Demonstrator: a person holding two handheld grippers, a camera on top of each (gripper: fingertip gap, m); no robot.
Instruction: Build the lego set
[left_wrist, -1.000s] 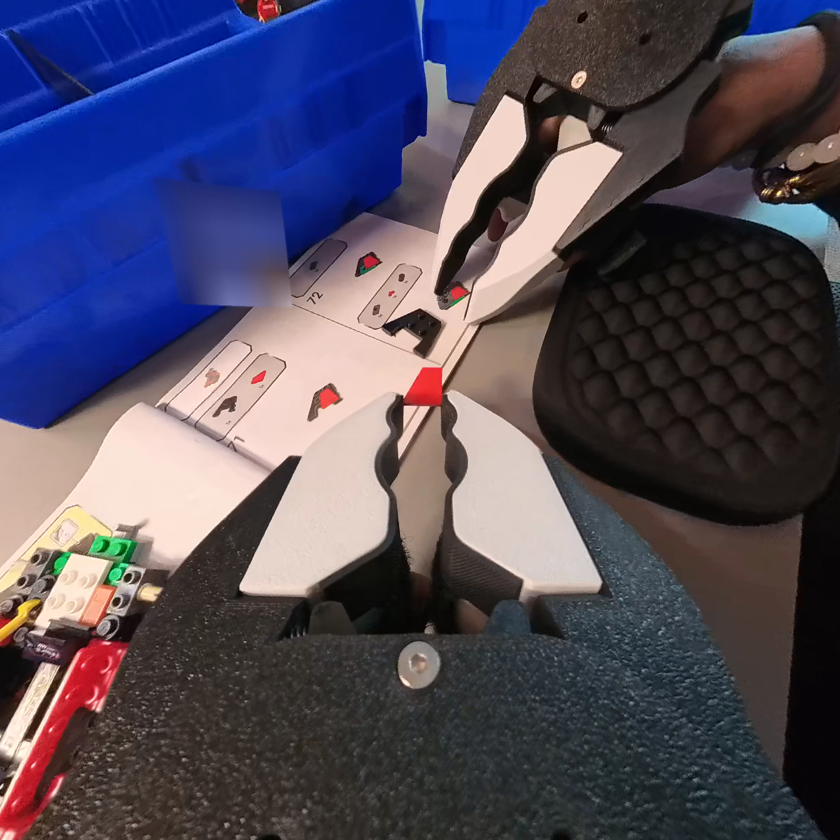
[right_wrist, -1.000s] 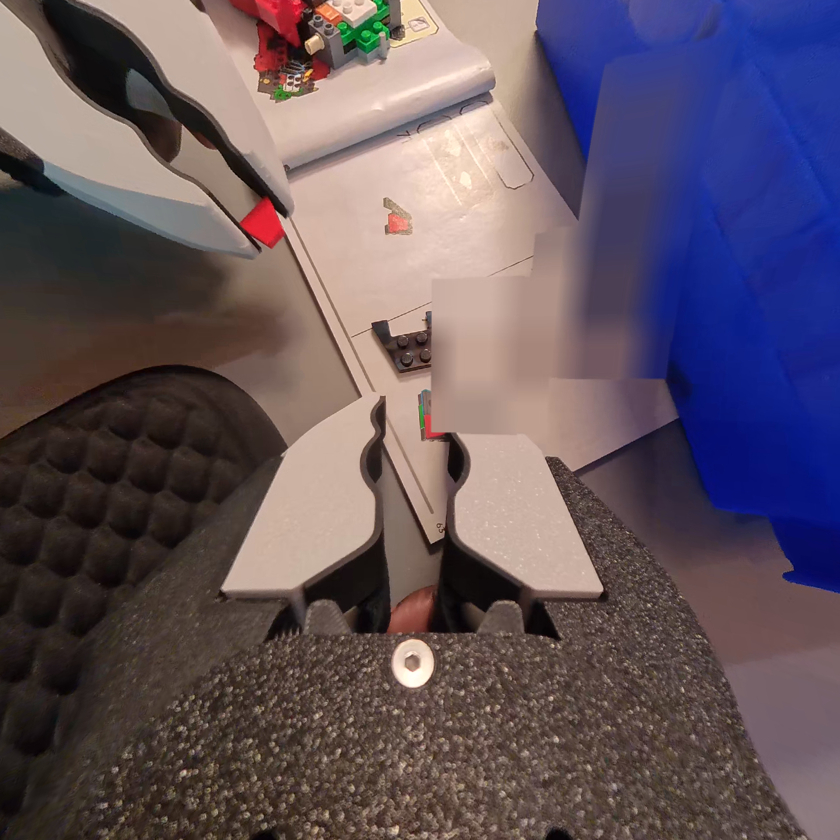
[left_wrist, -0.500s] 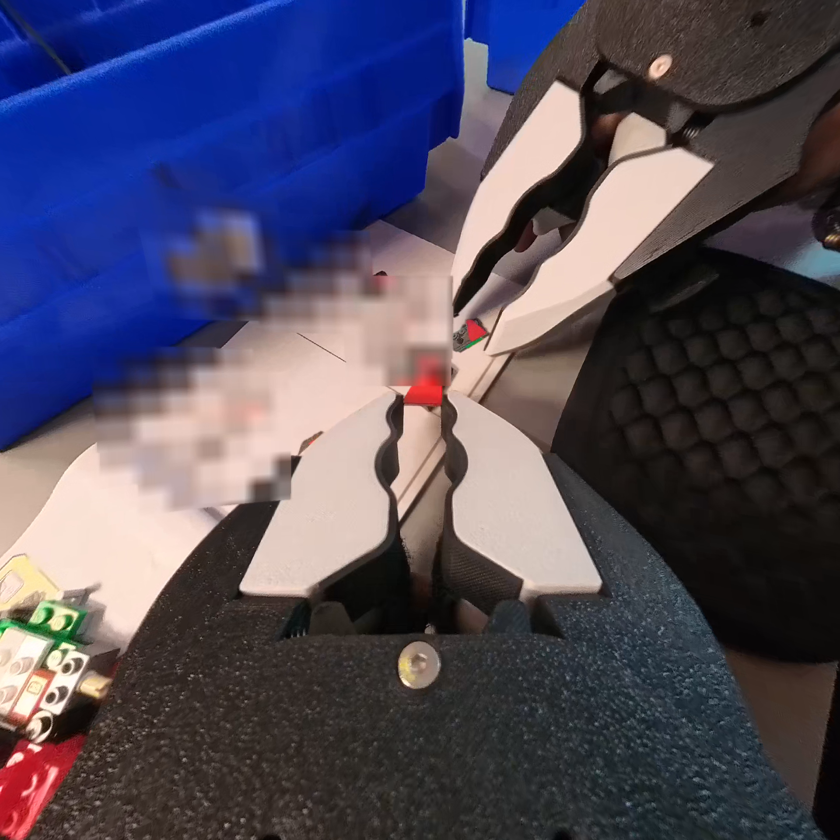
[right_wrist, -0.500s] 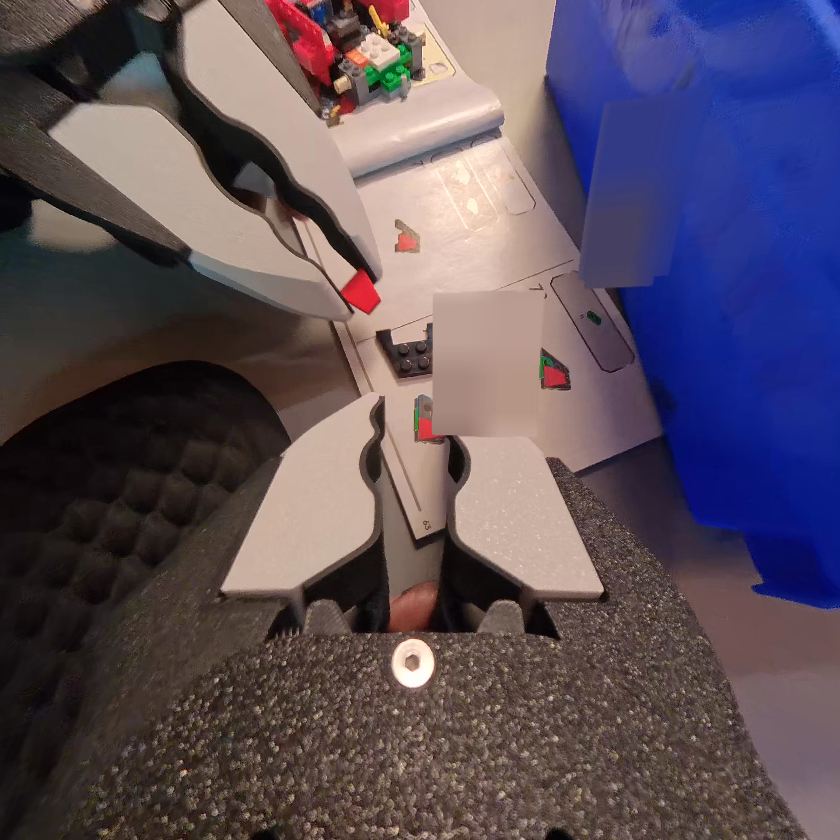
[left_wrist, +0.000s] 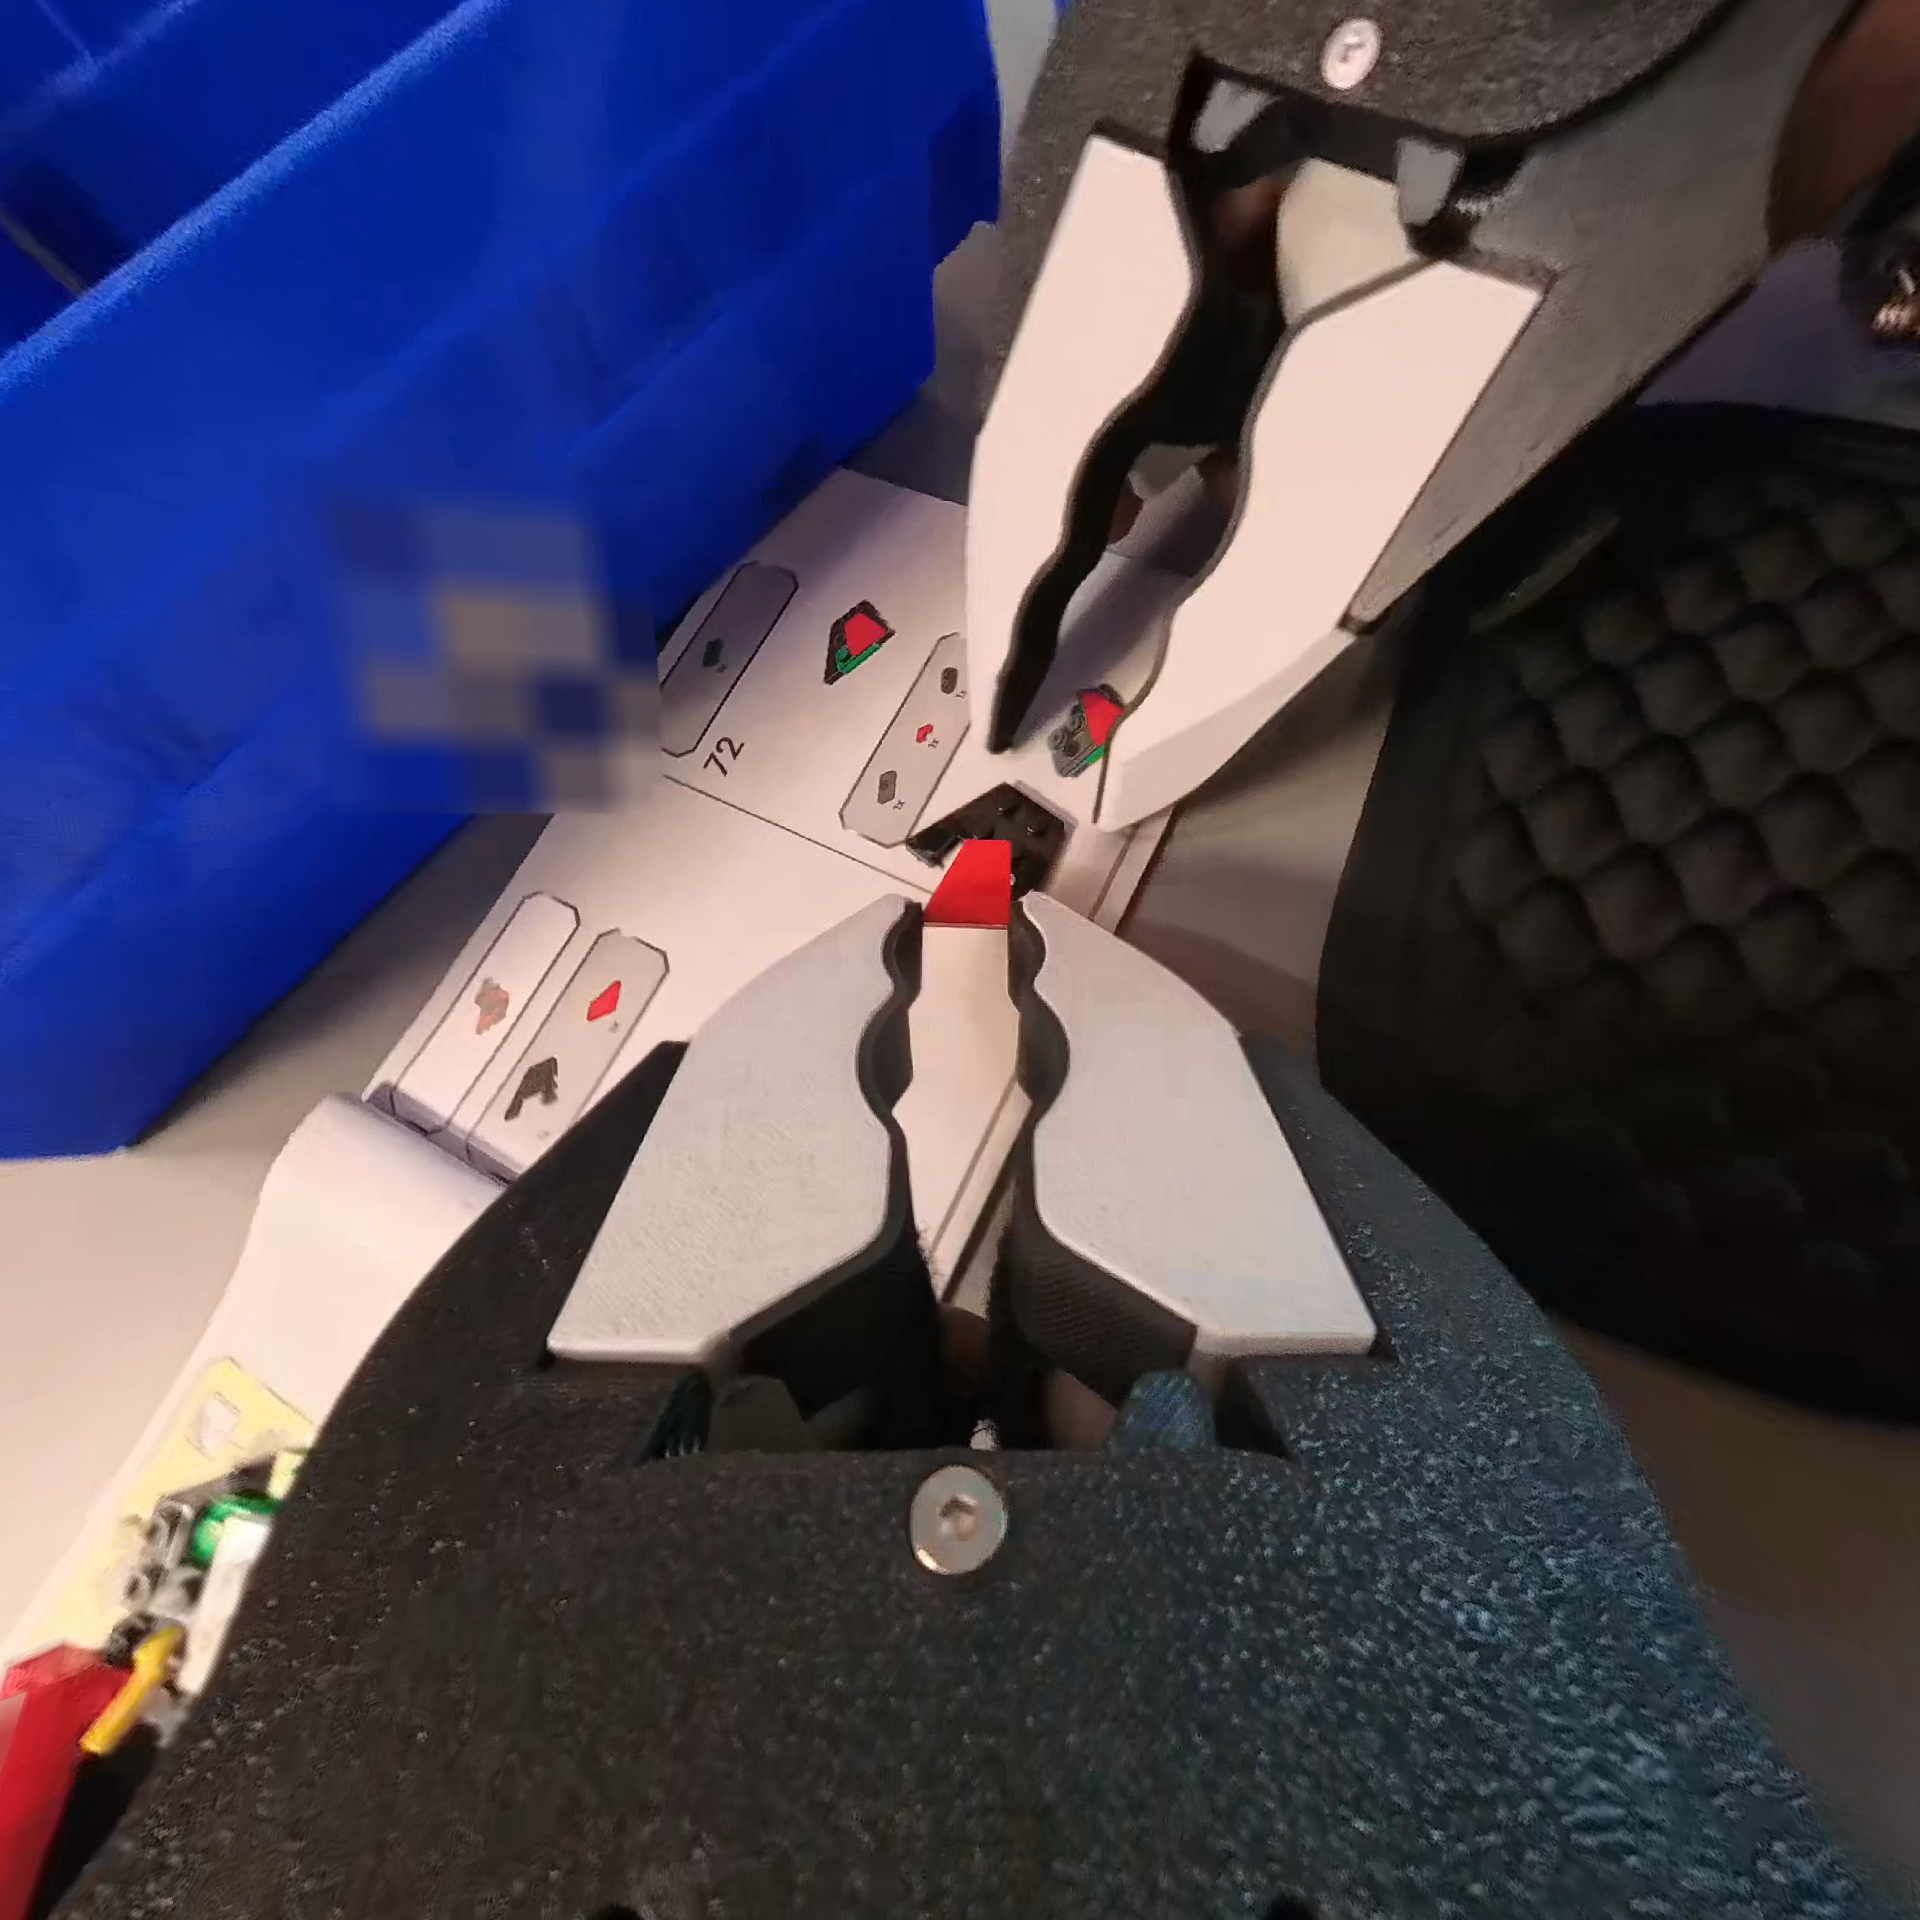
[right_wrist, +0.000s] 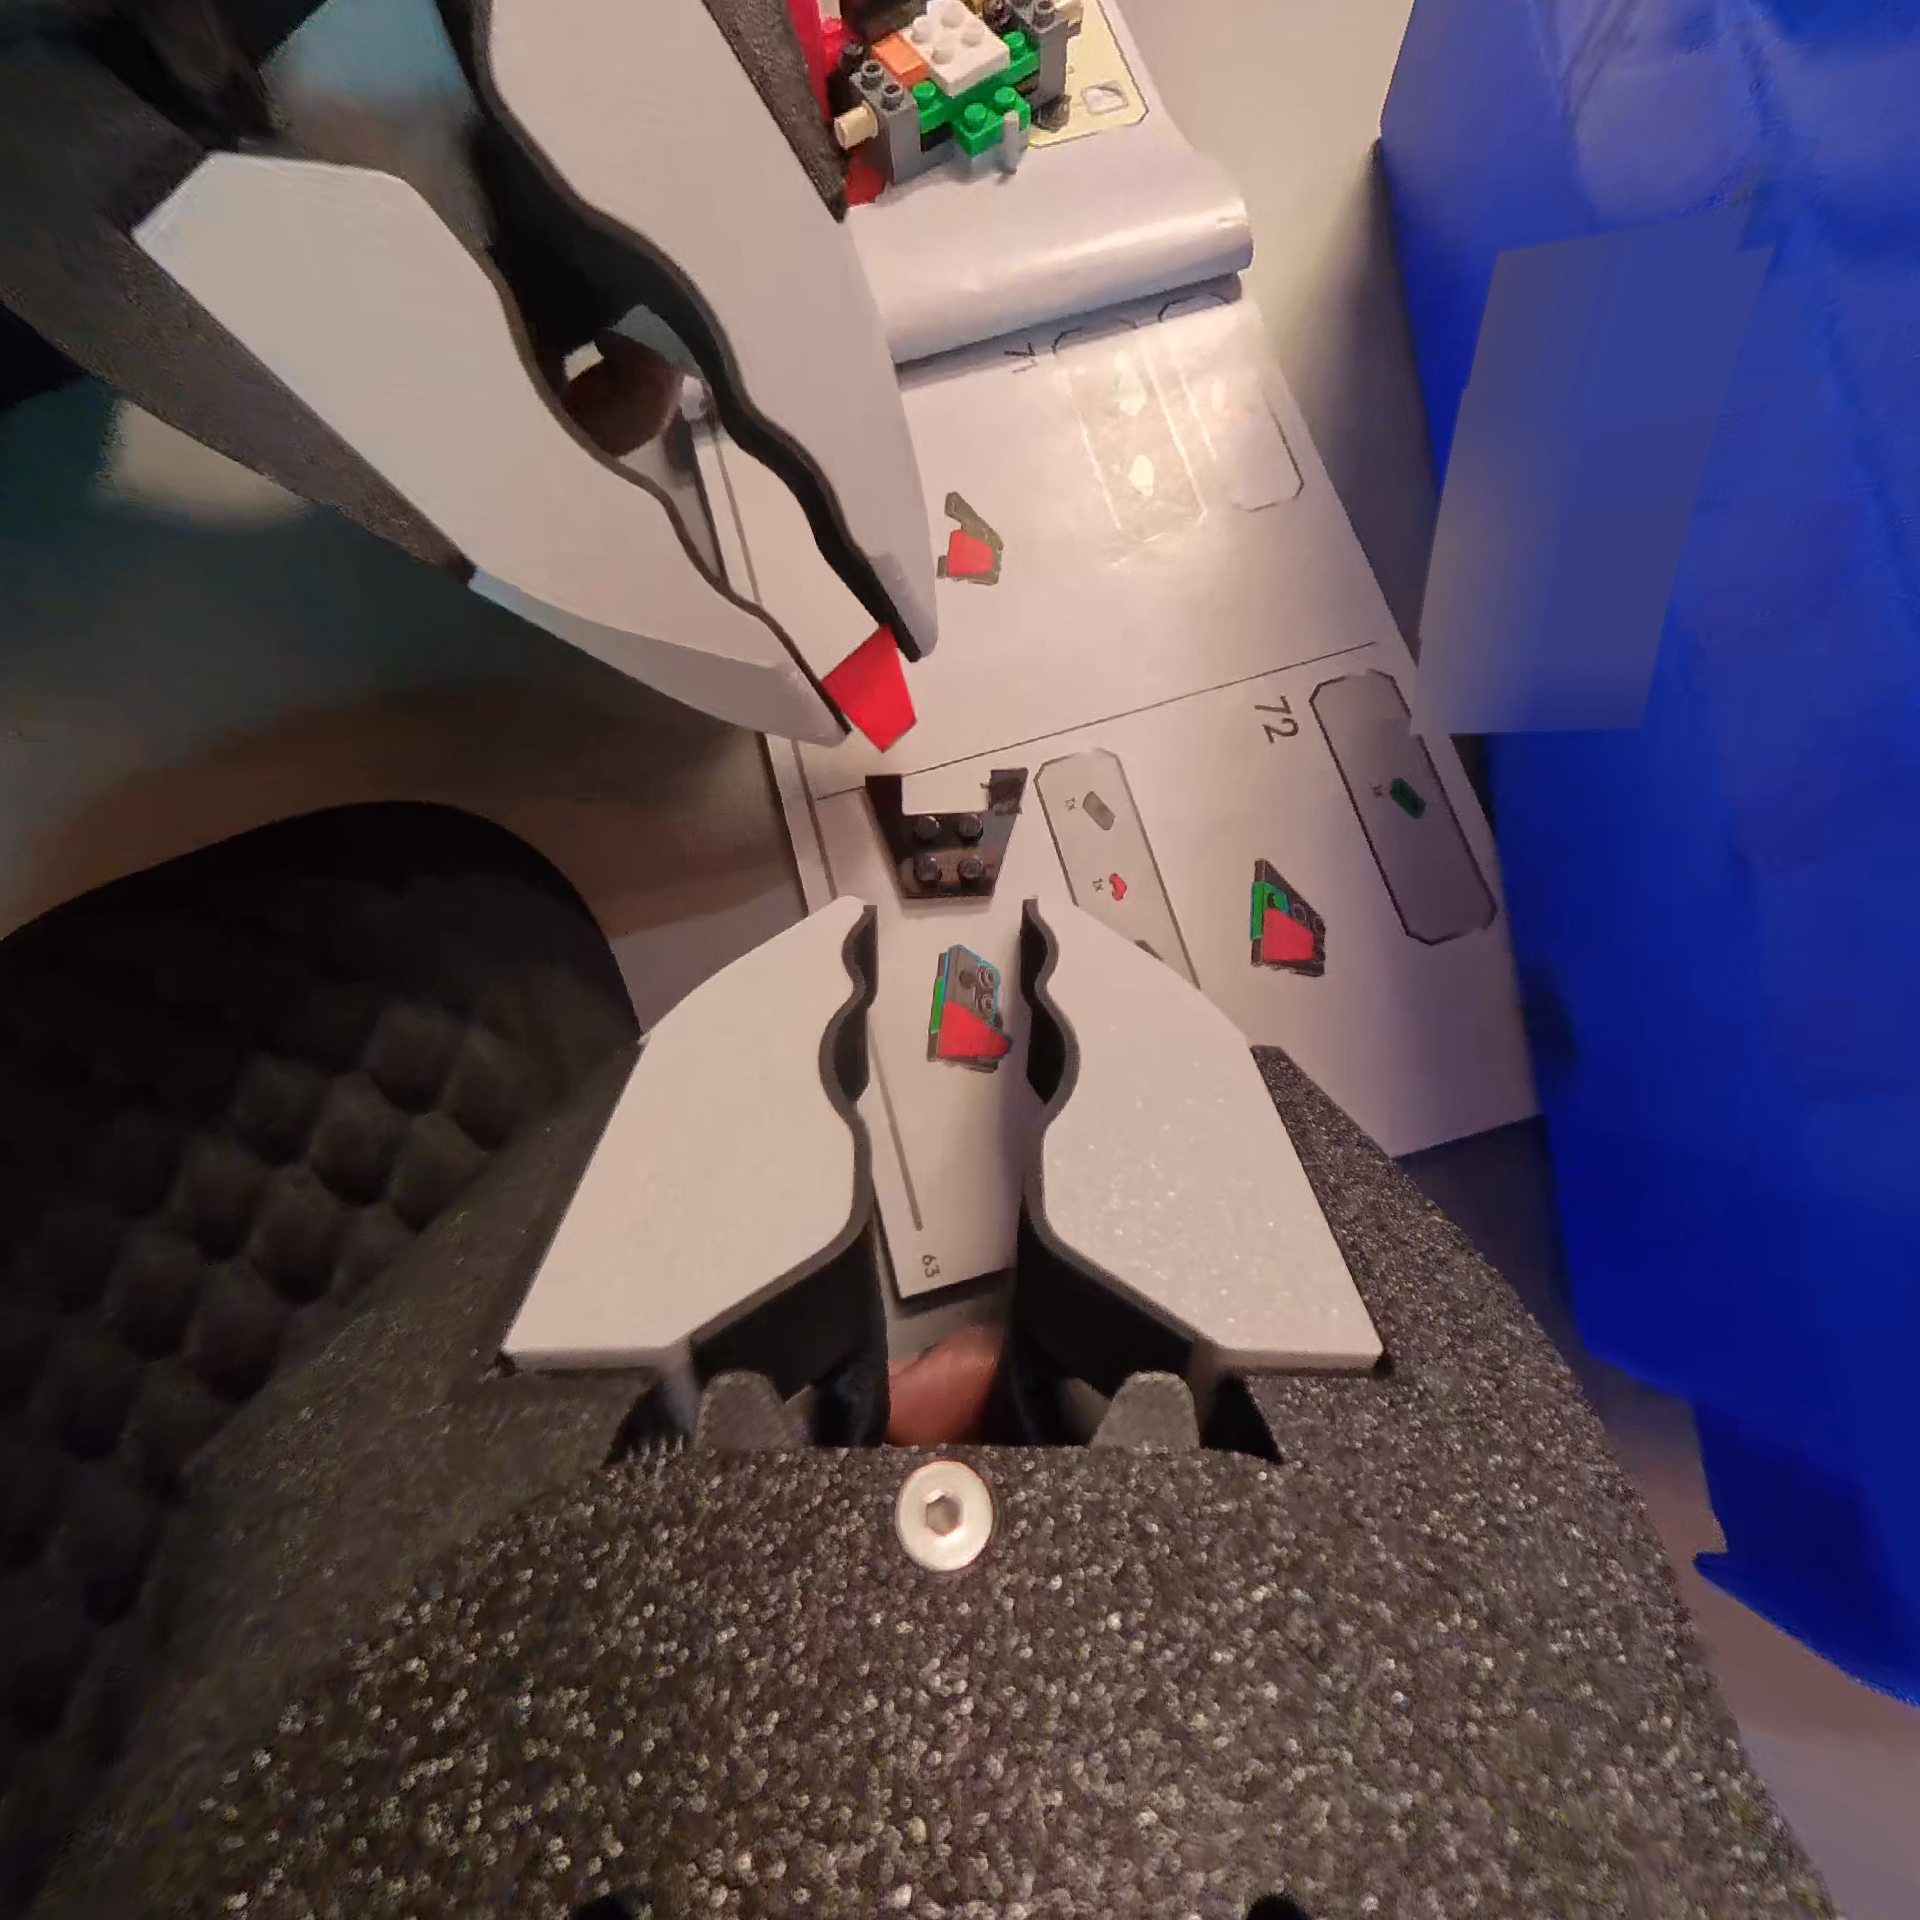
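My left gripper (left_wrist: 964, 909) is shut on a small red wedge piece (left_wrist: 971, 881) and holds it just above a black wedge plate (left_wrist: 1003, 826) that lies on the open instruction booklet (left_wrist: 790, 894). In the right wrist view the left gripper (right_wrist: 873, 681) comes in from the upper left, with the red piece (right_wrist: 873, 698) a little short of the black plate (right_wrist: 945, 842). My right gripper (right_wrist: 948, 912) is open and empty, its tips just behind the plate. It also shows in the left wrist view (left_wrist: 1060, 774), pointing down at the plate's far side.
Blue storage bins (left_wrist: 416, 416) (right_wrist: 1714, 935) stand along one side of the booklet. A black dimpled foam pad (left_wrist: 1662, 935) (right_wrist: 260, 1091) lies on the other side. The partly built model (right_wrist: 935, 83) (left_wrist: 197, 1548) sits on the booklet's far end. Only a small space, under 4 cm, lies between the two pairs of fingers. The partly built model (left_wrist: 197, 1548) sits 15 cm or so from the ends of my left fingers.
My left gripper has carried the red piece forward to just above the black plate. The right gripper has closed in on the plate from the other side, still open.
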